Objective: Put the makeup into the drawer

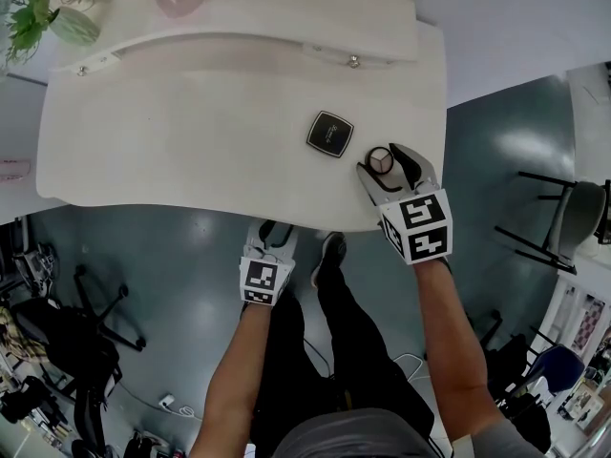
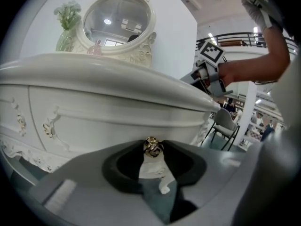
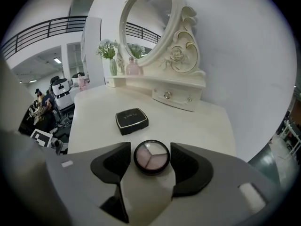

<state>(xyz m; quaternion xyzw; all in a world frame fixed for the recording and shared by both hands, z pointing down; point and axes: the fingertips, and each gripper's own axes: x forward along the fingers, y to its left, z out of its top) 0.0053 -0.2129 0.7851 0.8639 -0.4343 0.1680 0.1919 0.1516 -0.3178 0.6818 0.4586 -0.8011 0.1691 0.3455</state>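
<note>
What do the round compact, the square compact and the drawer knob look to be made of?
The round compact: glossy black plastic rim, by its sheen, holding three matte powder pans. The square compact: black case, likely plastic, with thin gold-looking trim. The drawer knob: shiny gold-coloured metal, or plated; highlights glint.

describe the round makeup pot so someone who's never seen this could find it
Start at the white dressing table with the oval mirror and go to its front right edge. There a round pot lies between the open jaws of the right gripper. Unlike the square black compact beside it, it is round, showing three pale shades.
</note>
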